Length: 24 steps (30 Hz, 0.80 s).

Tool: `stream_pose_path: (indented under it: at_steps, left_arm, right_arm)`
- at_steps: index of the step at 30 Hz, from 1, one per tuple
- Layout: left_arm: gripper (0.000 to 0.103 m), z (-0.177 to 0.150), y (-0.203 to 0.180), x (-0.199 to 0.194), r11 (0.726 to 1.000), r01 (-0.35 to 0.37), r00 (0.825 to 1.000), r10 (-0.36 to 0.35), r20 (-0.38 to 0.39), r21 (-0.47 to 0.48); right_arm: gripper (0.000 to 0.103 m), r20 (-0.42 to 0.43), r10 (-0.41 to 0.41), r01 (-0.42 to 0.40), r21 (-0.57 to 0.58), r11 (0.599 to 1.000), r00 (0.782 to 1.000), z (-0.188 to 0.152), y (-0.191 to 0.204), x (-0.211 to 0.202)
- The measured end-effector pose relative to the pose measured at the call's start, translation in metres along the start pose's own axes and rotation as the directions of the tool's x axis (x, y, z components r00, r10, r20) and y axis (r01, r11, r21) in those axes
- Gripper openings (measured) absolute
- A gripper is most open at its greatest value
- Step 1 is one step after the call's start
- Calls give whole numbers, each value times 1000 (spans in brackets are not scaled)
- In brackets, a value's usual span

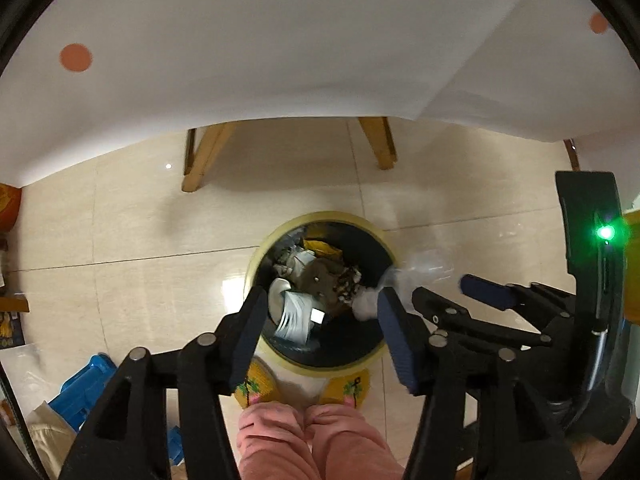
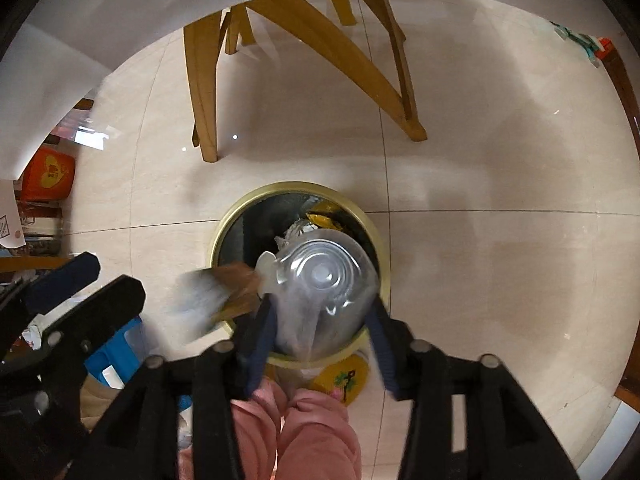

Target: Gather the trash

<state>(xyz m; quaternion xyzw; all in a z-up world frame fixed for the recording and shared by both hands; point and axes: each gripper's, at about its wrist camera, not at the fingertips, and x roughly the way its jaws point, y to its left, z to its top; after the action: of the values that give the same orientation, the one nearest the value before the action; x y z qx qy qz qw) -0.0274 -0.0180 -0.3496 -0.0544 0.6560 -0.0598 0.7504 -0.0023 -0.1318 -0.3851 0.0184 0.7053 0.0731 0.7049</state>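
Tiled floor (image 2: 460, 240), bin rim (image 2: 224, 224), right hand-held gripper (image 2: 320, 332) clamping bottle (image 2: 324, 280), left (image 1: 320, 328) spread.

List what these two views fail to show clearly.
- Right wrist view: clear plastic bottle covers much of the bin opening.
- Right wrist view: a falling item is motion-blurred, unidentifiable.
- Left wrist view: bottle smeared; right gripper grip unclear.
- Left gripper open.
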Motion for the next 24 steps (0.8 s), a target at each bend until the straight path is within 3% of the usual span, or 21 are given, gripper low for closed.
stream_pose_path:
  at_steps: [6,24]
  left_arm:
    - [85,4,6,-4,999,-19,1000,20,7,-38]
    - [85,11,22,-49,994,-78,992,85,92,-82]
  right_arm:
    - [55,10,11,-11,-5,1000,1000,0,-3,2]
    - [55,100,57,-61,35,997,993,-3,2,-30]
